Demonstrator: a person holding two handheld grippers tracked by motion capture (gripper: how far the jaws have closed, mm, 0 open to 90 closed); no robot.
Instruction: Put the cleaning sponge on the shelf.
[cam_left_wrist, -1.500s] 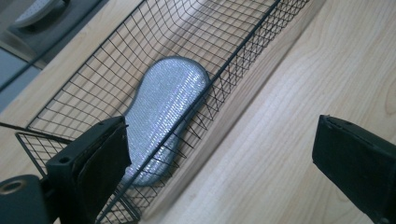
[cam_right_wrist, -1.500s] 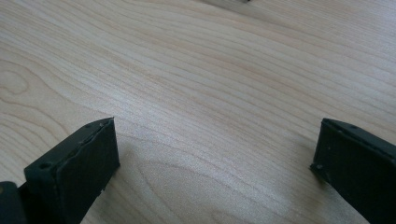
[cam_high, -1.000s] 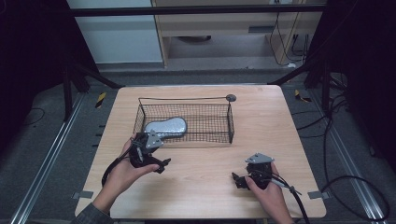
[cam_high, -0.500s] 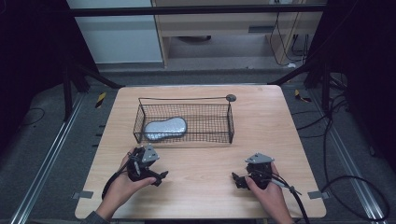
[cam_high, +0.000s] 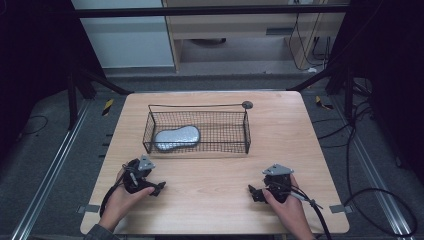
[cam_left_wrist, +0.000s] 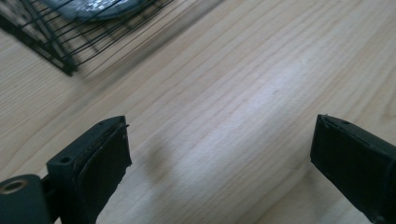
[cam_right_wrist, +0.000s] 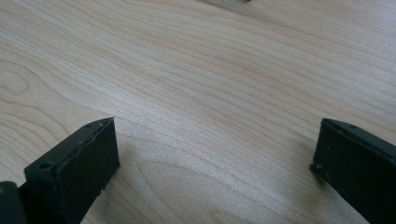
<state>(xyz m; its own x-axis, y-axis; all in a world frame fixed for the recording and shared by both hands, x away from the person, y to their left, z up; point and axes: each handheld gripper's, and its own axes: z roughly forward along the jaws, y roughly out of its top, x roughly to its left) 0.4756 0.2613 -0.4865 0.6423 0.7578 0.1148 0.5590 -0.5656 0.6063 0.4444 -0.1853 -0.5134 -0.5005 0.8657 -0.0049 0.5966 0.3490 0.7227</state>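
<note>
Left tongs (cam_high: 159, 188) nearer table (cam_high: 210, 200) edge

Black wire basket (cam_high: 220, 131), silvery grey pouch (cam_high: 177, 138), pale wood-grain table (cam_high: 210, 185), black tools (cam_high: 150, 189).

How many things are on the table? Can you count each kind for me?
Basket: 1
Grey pouch inside the basket: 1
Tongs, both open and empty, left and right: 2
Total: 4
</note>
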